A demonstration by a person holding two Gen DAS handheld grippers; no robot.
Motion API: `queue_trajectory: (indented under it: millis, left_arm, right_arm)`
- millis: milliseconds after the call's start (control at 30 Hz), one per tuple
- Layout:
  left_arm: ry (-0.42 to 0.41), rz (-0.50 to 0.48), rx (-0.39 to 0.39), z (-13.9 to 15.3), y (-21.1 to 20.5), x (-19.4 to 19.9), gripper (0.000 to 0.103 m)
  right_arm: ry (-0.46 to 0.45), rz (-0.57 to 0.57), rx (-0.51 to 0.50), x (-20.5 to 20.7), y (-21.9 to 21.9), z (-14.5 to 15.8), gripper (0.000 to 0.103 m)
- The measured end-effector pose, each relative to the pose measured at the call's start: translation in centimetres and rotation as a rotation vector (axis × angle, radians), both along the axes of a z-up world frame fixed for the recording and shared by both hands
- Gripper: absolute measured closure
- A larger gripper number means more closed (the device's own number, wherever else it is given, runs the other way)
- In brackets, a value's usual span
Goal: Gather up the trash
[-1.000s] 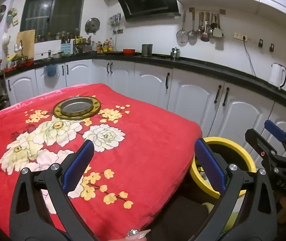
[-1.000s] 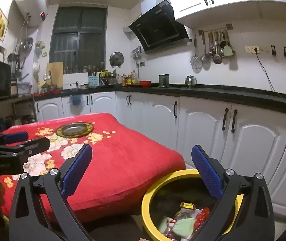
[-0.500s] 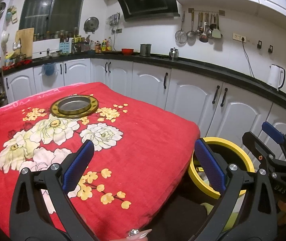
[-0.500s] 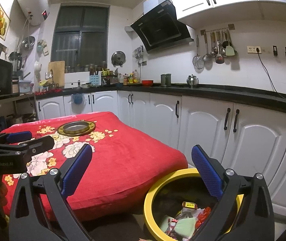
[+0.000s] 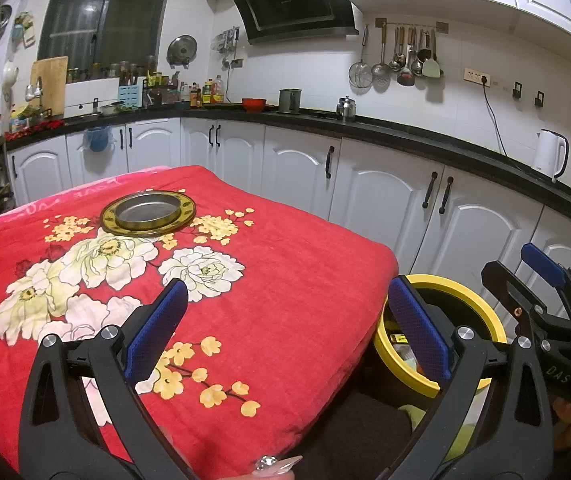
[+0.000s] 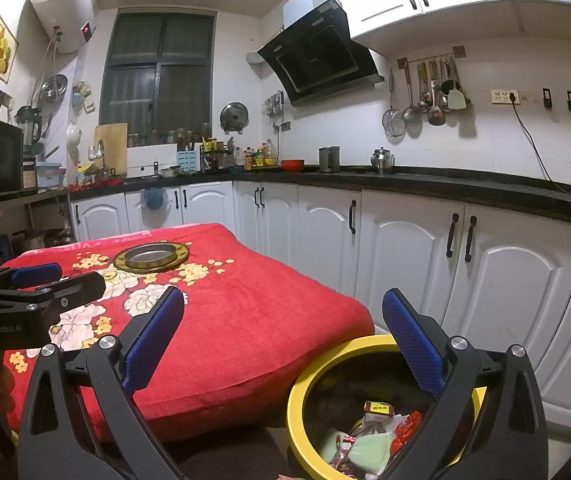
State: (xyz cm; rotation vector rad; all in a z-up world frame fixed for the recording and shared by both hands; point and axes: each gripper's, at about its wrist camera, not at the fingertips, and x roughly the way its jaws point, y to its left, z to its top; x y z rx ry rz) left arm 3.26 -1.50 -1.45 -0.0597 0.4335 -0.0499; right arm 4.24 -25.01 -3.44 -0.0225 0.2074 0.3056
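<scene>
Crumpled wrappers and packets in green, red and white (image 6: 369, 436) are lying heaped in the bottom of a round yellow-rimmed bin with a dark inside (image 6: 299, 396), which is standing on the floor just beside the corner of the desk under a red blanket printed with white and yellow flowers (image 5: 285, 280). The right gripper (image 6: 283, 342) is hovering above the bin, fingers spread wide and holding nothing. The left gripper (image 5: 287, 326) is hanging over the desk's edge, equally wide and empty. A round metal dish with a gold rim (image 5: 148, 213) is sitting on the blanket's far side.
</scene>
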Motion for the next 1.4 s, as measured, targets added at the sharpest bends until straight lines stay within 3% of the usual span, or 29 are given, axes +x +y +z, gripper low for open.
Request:
queue_trajectory:
  millis: [1400]
  left_arm:
    - [-0.004,0.006,-0.003,-0.04,0.02,-0.03,0.011]
  right_arm:
    - [0.0,-0.005,0.006,0.05,-0.38,-0.08,0.006]
